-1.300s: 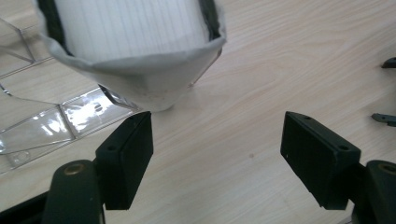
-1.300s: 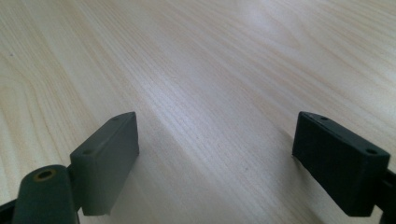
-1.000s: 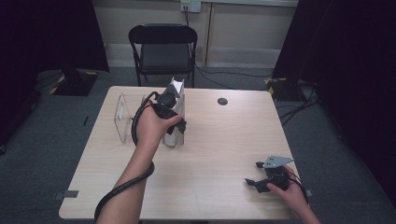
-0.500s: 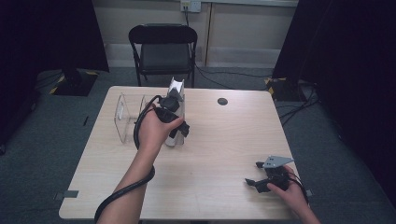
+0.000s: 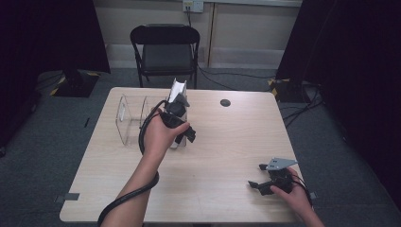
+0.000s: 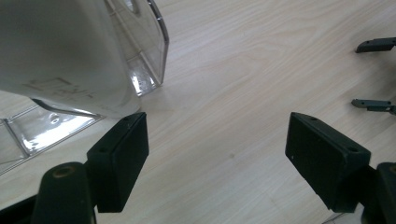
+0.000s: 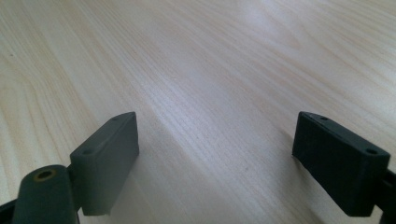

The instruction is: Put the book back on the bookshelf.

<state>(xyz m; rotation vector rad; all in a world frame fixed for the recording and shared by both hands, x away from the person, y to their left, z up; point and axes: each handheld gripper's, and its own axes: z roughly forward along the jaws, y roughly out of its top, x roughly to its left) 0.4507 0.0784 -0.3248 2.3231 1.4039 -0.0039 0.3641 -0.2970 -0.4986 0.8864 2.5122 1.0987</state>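
Just beyond the left gripper, at the far-left part of the table, stands a clear plastic rack with a white carton upright at its right end. In the high view the left hand holds the gripper right against the carton's near side, over the rack's right end. In the left gripper view the jaws are spread wide with nothing but bare tabletop between them; the carton's pale wall sits up and to the left of the left-hand jaw, its bottom edge just above that jaw's tip, and contact is unclear. The rack's clear wall is behind and beside it. The right gripper is well apart, at the near-right table edge in the right hand, jaws wide apart over bare wood, holding nothing.
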